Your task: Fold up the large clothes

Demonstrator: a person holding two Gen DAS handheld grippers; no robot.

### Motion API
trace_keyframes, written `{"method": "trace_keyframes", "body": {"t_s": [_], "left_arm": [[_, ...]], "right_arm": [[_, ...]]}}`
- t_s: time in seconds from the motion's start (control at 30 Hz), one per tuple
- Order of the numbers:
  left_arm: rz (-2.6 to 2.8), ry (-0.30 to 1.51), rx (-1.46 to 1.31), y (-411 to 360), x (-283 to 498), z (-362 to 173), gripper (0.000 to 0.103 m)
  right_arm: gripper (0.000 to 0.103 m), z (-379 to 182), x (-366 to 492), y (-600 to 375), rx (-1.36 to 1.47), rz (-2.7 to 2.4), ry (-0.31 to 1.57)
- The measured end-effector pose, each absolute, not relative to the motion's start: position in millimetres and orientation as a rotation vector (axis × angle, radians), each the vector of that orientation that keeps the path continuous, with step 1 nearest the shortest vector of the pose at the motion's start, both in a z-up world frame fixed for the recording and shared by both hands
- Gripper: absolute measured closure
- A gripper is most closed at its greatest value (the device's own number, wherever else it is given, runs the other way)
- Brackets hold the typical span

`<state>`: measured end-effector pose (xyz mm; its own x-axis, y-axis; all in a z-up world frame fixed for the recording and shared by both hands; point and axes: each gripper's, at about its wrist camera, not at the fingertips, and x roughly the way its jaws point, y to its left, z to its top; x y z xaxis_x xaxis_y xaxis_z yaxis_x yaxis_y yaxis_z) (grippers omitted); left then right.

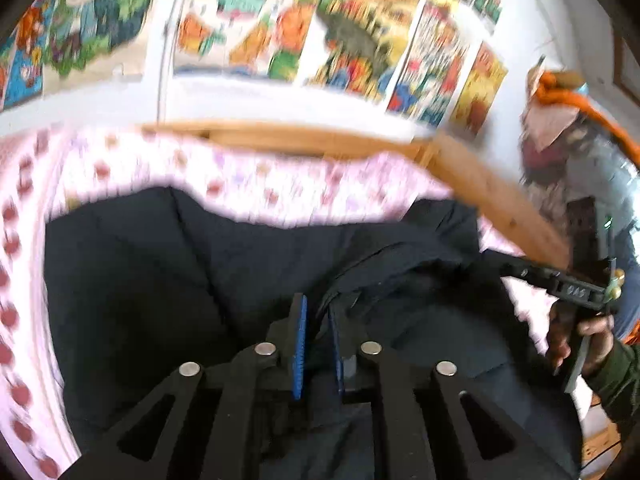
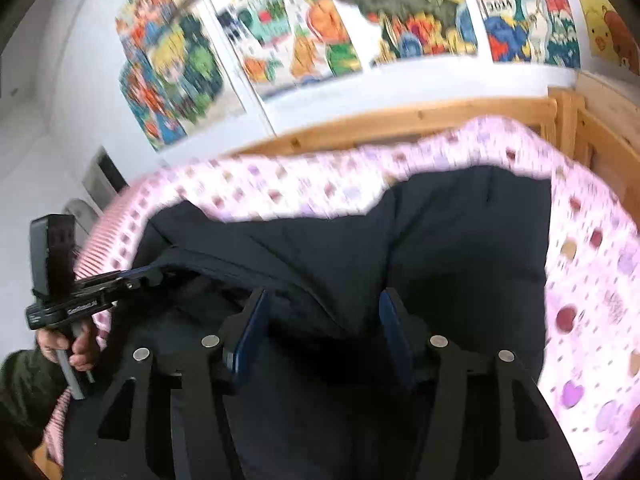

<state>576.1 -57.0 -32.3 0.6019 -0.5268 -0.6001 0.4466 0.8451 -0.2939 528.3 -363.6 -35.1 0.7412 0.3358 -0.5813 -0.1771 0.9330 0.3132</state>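
Note:
A large dark navy garment lies spread on a pink patterned bedsheet. My left gripper hovers low over the garment's middle. Its blue pads stand a narrow gap apart, with a raised fold of the dark cloth right at their tips; they do not look pressed on it. In the right wrist view my right gripper stands wide open above the garment, nothing pinched between its pads. Each view shows the other gripper at the side, held by a hand: the right gripper and the left gripper, both at the garment's edge.
A wooden bed frame runs behind the sheet and along its right side. Colourful posters cover the white wall behind. The sheet is bare to the right of the garment. A person's green sleeve is at the lower left.

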Motion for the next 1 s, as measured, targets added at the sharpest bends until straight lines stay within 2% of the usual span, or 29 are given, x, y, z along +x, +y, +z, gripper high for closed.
{"method": "trace_keyframes", "body": {"t_s": [0.07,0.1,0.13,0.2,0.3,0.37,0.4,0.53,0.63,0.7,1.0], "left_arm": [[-0.582,0.685,-0.152,-57.7,581.7,-10.6,0.067],[-0.585,0.659,-0.180,-57.5,585.8,-1.4,0.041],[-0.592,0.627,-0.216,-57.8,590.5,6.5,0.024],[-0.604,0.591,-0.274,-63.3,605.0,16.1,0.023],[-0.582,0.665,-0.326,-74.7,634.3,4.9,0.025],[-0.584,0.726,-0.319,-83.8,645.9,-14.2,0.029],[-0.599,0.750,-0.306,-88.1,647.8,-23.7,0.032],[-0.713,0.822,-0.197,-100.2,635.3,-58.9,0.045],[-0.751,0.867,-0.017,-110.0,619.8,-85.0,0.057],[-0.745,0.883,0.094,-114.8,614.1,-96.3,0.060],[-0.680,0.920,0.157,-125.0,633.3,-129.7,0.061]], "right_arm": [[0.041,-20.6,534.9,-362.9,0.248,0.282,0.652],[0.041,-15.8,543.2,-363.0,0.249,0.275,0.650],[0.041,-13.0,552.4,-365.2,0.246,0.270,0.654],[0.041,-13.5,570.9,-362.3,0.241,0.264,0.664],[0.042,-31.9,595.1,-359.5,0.277,0.281,0.722],[0.048,-48.0,599.3,-352.1,0.261,0.304,0.772],[0.051,-57.1,596.1,-348.2,0.245,0.314,0.793],[0.051,-86.6,584.9,-339.2,0.183,0.358,0.895],[0.052,-99.8,582.5,-330.8,0.034,0.360,0.938],[0.053,-113.8,582.5,-324.1,-0.085,0.364,0.950],[0.053,-147.1,603.2,-325.3,-0.056,0.361,0.906]]}}
